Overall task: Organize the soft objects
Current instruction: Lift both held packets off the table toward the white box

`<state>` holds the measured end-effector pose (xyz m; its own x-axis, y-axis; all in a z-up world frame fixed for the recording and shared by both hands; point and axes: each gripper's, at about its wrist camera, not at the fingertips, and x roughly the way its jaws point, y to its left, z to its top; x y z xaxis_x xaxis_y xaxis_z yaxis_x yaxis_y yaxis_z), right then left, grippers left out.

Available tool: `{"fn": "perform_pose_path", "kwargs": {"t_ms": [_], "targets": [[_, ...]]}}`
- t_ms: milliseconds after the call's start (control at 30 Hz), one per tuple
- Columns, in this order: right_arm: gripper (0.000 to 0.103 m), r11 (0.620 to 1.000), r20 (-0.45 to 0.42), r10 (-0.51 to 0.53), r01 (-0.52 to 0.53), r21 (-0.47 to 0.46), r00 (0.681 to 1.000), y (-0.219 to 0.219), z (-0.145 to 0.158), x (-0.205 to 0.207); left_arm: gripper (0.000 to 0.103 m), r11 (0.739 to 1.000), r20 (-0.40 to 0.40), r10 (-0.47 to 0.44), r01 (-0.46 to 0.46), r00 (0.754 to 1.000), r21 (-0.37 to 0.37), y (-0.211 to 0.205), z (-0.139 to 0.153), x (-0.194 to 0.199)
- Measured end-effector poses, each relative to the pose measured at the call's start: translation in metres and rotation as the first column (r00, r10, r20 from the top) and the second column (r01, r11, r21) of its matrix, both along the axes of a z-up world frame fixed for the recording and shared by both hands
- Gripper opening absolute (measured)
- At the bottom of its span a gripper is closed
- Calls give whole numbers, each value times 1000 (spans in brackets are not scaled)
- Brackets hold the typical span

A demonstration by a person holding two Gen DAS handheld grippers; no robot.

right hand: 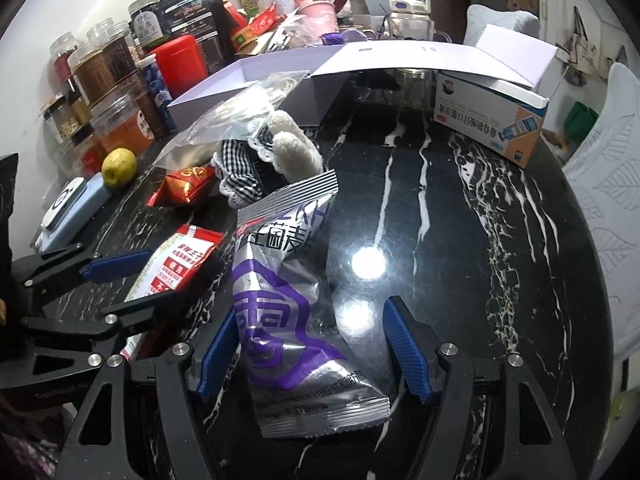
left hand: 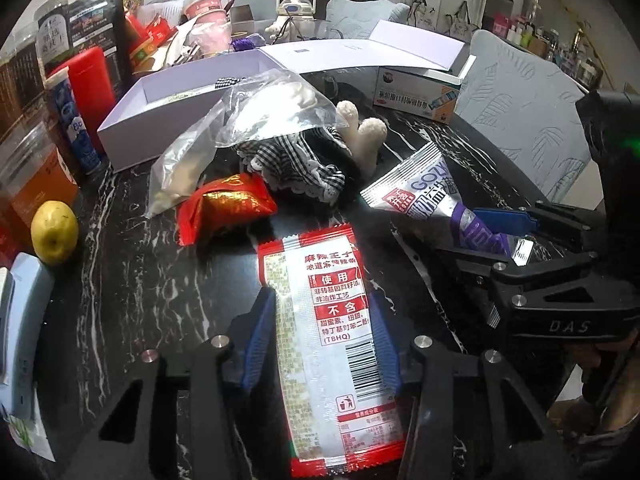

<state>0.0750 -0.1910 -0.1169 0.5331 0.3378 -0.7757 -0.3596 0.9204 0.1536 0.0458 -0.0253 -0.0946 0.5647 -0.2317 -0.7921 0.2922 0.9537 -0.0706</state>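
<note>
both left fingers (left hand: 260,336) clamp the red-white snack packet (left hand: 332,344), tilted down over the marble table (right hand: 460,240) near its front edge; right gripper (right hand: 316,352) spread, loosely straddling the silver-purple pouch (right hand: 288,320).

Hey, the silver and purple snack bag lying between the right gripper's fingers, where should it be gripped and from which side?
Grip the silver and purple snack bag across its puffy middle, coming down from above along its length, as the right gripper is already lined up. It lies flat on the marble table with its crimped ends fore and aft, so the long sides face the pads. The right pad stands clear of it.
</note>
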Motion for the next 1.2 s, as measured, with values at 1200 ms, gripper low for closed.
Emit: {"fn": "perform_pose_path", "kwargs": {"t_ms": [1200], "targets": [[35,988,124,30,-49,149,992,-2,46,-19,46,992,236,40,-11,971,-124,17,80,-7]]}}
